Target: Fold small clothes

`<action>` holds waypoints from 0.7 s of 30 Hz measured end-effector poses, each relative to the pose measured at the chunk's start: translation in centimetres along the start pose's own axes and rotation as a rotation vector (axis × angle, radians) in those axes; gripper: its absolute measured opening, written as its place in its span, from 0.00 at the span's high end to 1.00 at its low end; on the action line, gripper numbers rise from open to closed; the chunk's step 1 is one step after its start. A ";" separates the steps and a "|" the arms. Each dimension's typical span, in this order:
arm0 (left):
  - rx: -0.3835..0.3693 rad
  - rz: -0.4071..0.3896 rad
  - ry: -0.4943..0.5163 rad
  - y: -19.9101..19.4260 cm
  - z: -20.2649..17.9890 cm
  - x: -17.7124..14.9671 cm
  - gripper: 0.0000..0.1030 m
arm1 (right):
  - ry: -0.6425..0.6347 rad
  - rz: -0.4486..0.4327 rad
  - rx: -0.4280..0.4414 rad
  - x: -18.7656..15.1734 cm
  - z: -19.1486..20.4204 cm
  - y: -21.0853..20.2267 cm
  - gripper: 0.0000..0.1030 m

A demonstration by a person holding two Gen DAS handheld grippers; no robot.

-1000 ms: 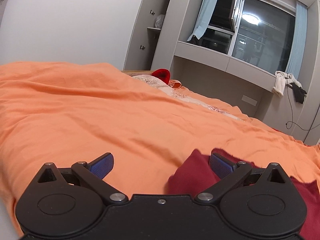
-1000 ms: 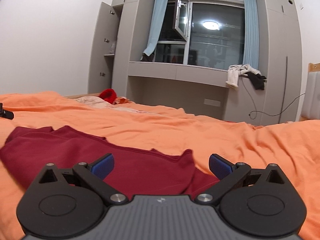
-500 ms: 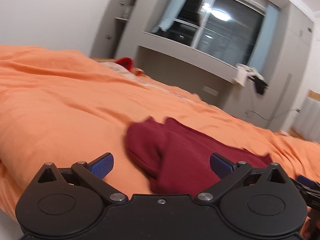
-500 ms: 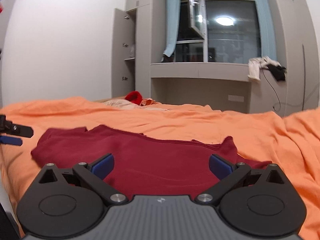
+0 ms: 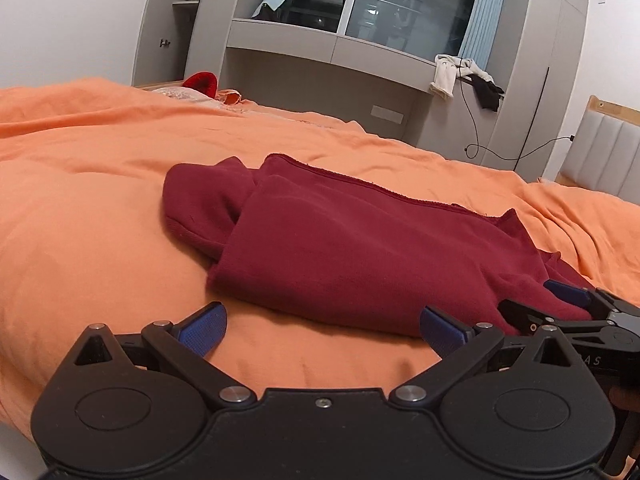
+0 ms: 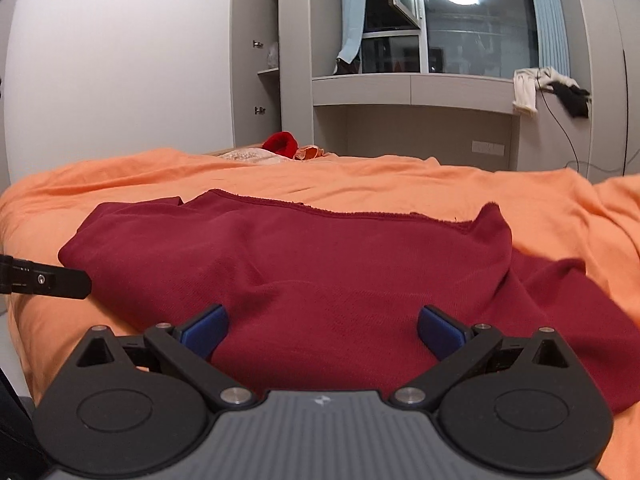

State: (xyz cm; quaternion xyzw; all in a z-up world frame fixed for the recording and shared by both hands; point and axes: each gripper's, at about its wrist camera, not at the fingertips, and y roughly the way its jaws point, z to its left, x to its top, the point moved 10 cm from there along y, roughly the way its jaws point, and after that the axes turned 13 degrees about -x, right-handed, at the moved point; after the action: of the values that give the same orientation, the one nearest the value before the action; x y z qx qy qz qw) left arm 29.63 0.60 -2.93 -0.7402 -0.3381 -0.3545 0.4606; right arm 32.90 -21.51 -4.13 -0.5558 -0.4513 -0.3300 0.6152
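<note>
We hold the left gripper with its blue pads spread wide, grasping nothing, low over the orange bedspread just short of the near edge of the dark red garment. The garment lies folded over on the bedspread, one rounded flap tucked under at its left end. Our right gripper is also released — jaws apart, hovering over the garment's near half, with red cloth visible between the pads. Far back on the bed sits a bright red item; pale and dark clothes hang from the window ledge.
</note>
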 end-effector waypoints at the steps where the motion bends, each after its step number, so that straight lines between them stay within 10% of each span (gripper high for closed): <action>1: 0.001 -0.002 -0.005 0.2 0.0 0.0 0.01 | 0.000 -0.002 -0.002 -0.1 0.0 0.0 0.00; 21: 0.053 0.047 -0.202 6.8 3.5 4.7 0.01 | -0.022 -0.032 -0.026 -0.2 0.2 0.0 0.00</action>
State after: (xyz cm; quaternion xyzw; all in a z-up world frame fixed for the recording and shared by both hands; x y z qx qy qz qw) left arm 38.47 2.31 -3.18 -0.7675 -0.3743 -0.2582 0.4519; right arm 32.74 -21.37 -4.32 -0.5600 -0.4626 -0.3395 0.5976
